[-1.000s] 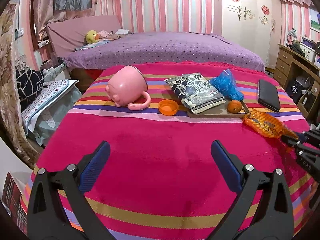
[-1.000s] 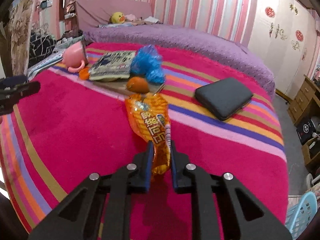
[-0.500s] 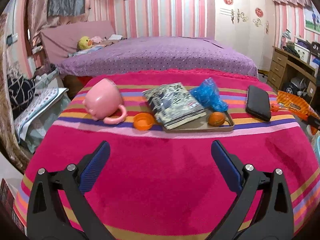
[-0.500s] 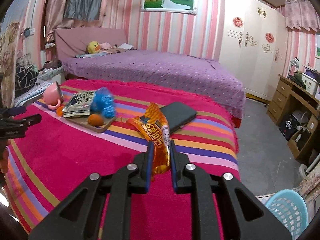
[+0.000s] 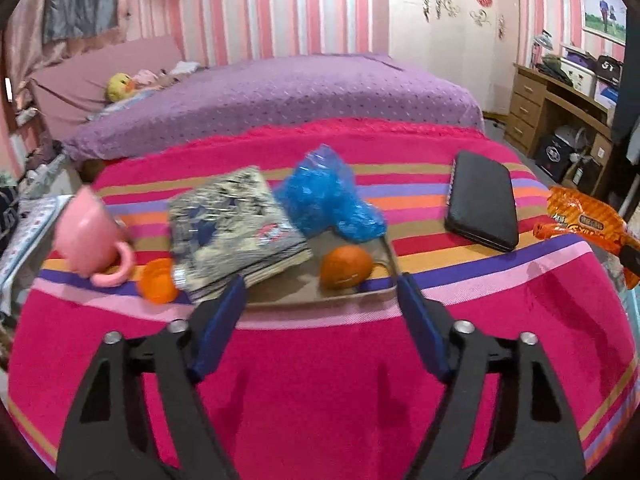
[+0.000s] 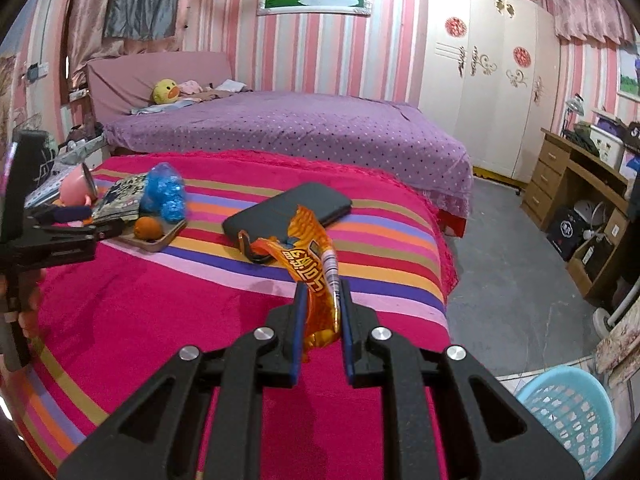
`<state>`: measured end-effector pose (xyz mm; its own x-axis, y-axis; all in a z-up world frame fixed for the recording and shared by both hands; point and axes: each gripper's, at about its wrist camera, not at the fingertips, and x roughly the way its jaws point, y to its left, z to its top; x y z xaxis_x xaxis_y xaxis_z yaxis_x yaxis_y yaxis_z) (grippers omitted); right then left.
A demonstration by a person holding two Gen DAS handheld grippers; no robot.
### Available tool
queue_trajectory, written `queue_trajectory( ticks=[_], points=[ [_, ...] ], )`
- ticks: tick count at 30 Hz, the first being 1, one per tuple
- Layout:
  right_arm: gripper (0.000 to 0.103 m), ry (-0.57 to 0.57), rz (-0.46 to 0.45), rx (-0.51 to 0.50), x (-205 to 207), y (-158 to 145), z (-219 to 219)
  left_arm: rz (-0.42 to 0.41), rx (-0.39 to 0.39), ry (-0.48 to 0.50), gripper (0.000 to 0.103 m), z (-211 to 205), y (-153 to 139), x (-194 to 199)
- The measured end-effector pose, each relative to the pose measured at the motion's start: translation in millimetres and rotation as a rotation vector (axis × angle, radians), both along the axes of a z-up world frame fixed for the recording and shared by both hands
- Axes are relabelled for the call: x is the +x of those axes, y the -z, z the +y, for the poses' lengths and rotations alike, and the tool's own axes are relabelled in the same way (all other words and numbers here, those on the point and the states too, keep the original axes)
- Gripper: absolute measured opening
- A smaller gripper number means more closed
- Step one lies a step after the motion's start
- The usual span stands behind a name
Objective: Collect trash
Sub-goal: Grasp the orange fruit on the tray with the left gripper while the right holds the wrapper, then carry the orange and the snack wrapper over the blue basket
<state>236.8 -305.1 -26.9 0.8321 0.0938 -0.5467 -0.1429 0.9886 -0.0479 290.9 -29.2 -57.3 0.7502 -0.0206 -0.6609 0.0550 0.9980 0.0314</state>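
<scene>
My right gripper [image 6: 322, 300] is shut on an orange snack wrapper [image 6: 308, 260] and holds it above the striped blanket's right side; the wrapper also shows at the right edge of the left wrist view [image 5: 580, 220]. My left gripper [image 5: 320, 300] is open and empty, just in front of a flat tray [image 5: 344, 296]. On the tray lie a crumpled blue plastic bag [image 5: 328, 200], an orange fruit [image 5: 346, 266] and a magazine [image 5: 236, 232]. A light blue basket [image 6: 568, 412] stands on the floor at lower right.
A pink mug [image 5: 90, 236] lies tipped beside an orange cap [image 5: 158, 282]. A black case [image 5: 482, 200] lies on the blanket's right part. A purple bed [image 6: 288, 128] is behind; a wooden desk [image 6: 580, 192] stands at right.
My left gripper moved forward to the tray and its jaws narrowed somewhat. My right gripper lifted the wrapper off the blanket and swung right, bringing the basket into view.
</scene>
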Motion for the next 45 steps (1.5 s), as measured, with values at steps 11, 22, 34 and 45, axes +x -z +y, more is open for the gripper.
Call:
queue_trajectory(
  ticks=[11,22,34,45],
  points=[
    [0.016,0.059,0.007,0.059,12.0,2.8,-28.2,0.094,-0.004,0.031,0.045,-19.4,16.9,40.5],
    [0.016,0.048,-0.011,0.05,-3.7,-7.6,-37.9,0.053,0.004,0.014,0.026,-12.6,6.1,6.6],
    [0.016,0.052,-0.037,0.066,-49.9,-23.3,-78.7,-0.07,-0.011,0.057,0.026,-62.3,-43.2,-79.0],
    [0.016,0.148,-0.036,0.042,-104.8,-21.6,-173.5,-0.083,-0.037,0.246,0.026,-206.8,-36.1,-138.4]
  ],
)
